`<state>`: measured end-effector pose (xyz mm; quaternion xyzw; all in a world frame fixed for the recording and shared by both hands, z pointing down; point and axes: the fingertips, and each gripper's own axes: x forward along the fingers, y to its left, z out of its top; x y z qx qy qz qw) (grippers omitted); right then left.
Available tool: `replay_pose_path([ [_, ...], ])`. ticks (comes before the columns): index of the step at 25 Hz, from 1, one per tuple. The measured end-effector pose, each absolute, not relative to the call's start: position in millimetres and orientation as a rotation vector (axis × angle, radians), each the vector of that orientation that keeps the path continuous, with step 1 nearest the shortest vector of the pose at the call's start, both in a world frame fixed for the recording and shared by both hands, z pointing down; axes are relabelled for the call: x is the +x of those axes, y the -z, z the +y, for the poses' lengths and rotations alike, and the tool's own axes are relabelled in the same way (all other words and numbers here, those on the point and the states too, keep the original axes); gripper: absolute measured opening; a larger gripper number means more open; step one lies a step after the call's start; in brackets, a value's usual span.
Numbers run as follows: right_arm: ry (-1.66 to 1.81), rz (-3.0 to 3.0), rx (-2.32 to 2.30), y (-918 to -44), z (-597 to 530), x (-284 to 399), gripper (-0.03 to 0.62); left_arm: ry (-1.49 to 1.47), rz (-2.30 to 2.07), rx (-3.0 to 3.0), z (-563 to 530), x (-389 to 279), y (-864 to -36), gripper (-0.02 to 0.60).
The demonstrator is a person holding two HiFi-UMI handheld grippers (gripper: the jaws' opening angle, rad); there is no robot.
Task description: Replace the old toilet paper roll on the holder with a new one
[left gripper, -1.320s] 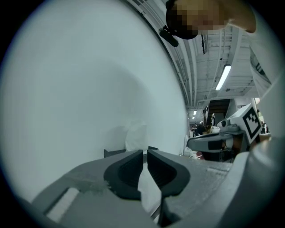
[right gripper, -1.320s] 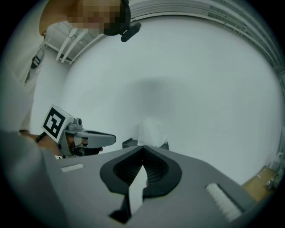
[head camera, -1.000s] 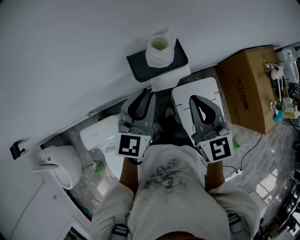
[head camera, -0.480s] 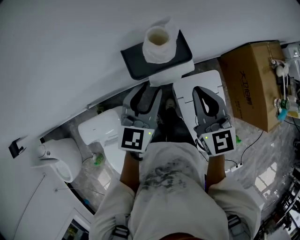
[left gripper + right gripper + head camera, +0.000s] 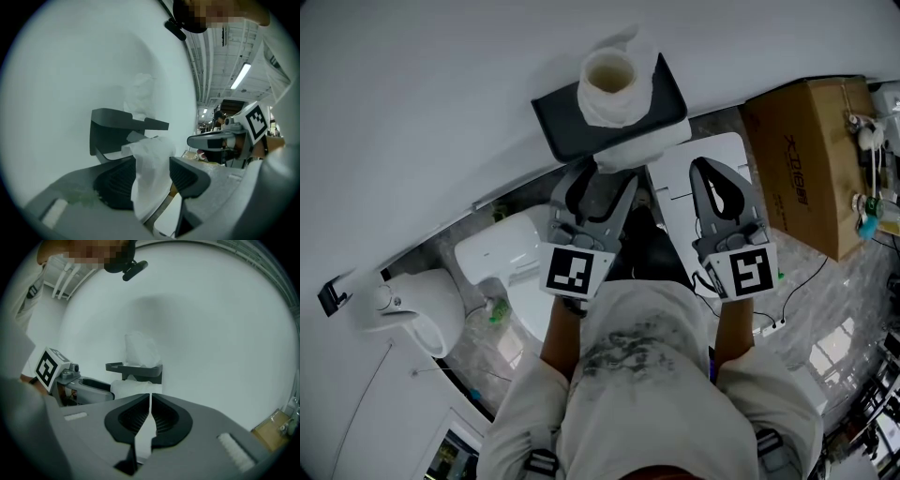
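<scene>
A dark grey holder shelf (image 5: 562, 127) hangs on the white wall. One toilet paper roll (image 5: 607, 82) stands upright on top of it, and a second roll (image 5: 645, 147) sits under it. My left gripper (image 5: 605, 180) is just below that lower roll. Its jaws have just been opening and stand open, with a loose sheet of toilet paper (image 5: 151, 180) hanging between them. My right gripper (image 5: 713, 169) is beside it on the right, shut and empty. In the right gripper view the holder (image 5: 137, 368) lies straight ahead of the shut gripper (image 5: 150, 398).
A cardboard box (image 5: 811, 155) stands on the floor at the right. A white toilet (image 5: 497, 267) and a white lid (image 5: 675, 192) lie below the holder. Another white fixture (image 5: 417, 323) is at the left. Cables (image 5: 778, 323) run over the marble floor.
The left jaws have spread from nearly closed to wide. Both grippers have sunk a little below the holder, which now sits higher in the head view.
</scene>
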<state>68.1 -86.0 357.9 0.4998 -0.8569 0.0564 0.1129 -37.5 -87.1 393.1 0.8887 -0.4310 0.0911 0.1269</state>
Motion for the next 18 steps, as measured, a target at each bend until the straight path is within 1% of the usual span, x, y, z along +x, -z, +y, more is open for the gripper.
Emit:
replay_pose_path([
  [17, -0.177, -2.448, 1.503, -376, -128, 93, 0.017, -0.277, -1.240, 2.588, -96, -21, -398, 0.226],
  [18, -0.174, -2.452, 1.500, -377, -131, 93, 0.017, -0.282, -1.240, 2.587, -96, -21, -399, 0.234],
])
